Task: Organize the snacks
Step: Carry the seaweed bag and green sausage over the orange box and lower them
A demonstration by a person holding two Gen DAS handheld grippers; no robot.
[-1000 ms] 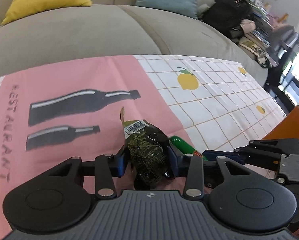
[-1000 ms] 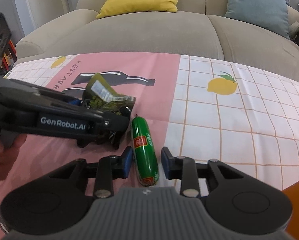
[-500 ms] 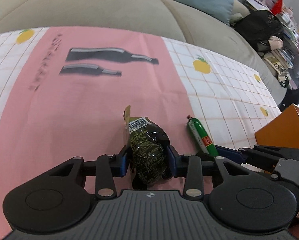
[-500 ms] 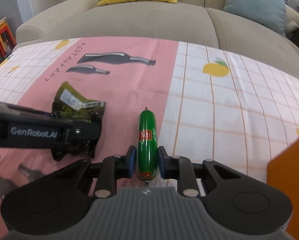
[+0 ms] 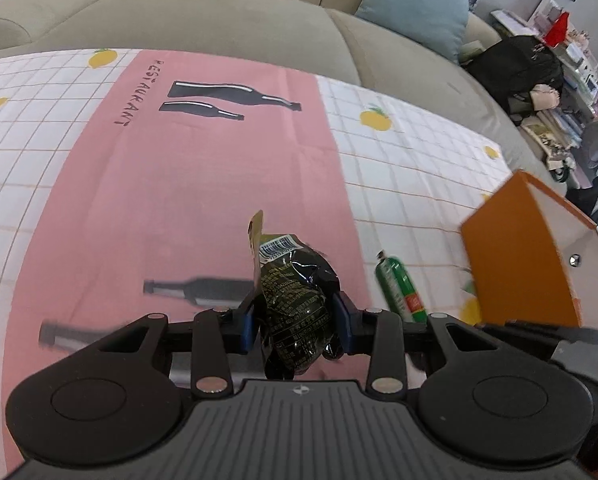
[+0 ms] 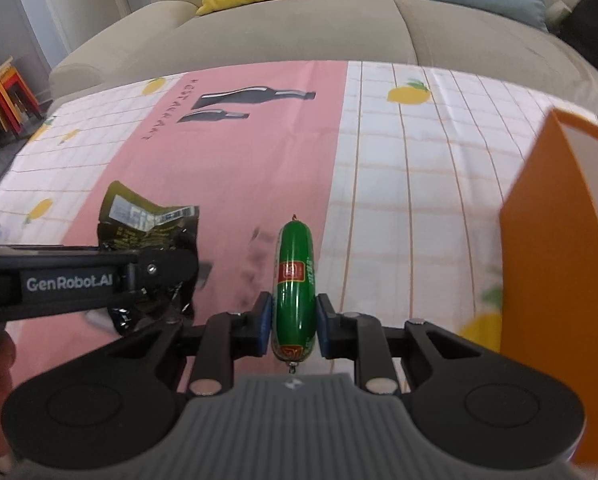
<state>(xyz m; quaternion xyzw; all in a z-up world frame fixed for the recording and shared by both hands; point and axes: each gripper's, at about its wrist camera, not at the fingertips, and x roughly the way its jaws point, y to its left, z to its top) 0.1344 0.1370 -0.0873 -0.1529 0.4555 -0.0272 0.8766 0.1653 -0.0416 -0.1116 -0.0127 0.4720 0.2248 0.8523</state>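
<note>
My left gripper (image 5: 297,326) is shut on a dark green snack packet (image 5: 295,300) with a barcode label and holds it above the cloth. My right gripper (image 6: 291,330) is shut on a green sausage stick (image 6: 294,280) with a red label, also lifted. The sausage also shows in the left wrist view (image 5: 399,288), right of the packet. The packet also shows in the right wrist view (image 6: 147,236), left of the sausage, behind the left gripper's arm. An orange box (image 6: 555,280) stands at the right; it also shows in the left wrist view (image 5: 519,256).
The table carries a pink and white checked cloth (image 5: 179,184) with bottle and lemon prints. A grey sofa (image 5: 203,24) with yellow and blue cushions runs behind it. A black bag (image 5: 515,72) and books lie at the far right.
Both grippers have risen and drawn back from the cloth with their snacks. The right gripper closed on the sausage. The orange box has come into view at the right.
</note>
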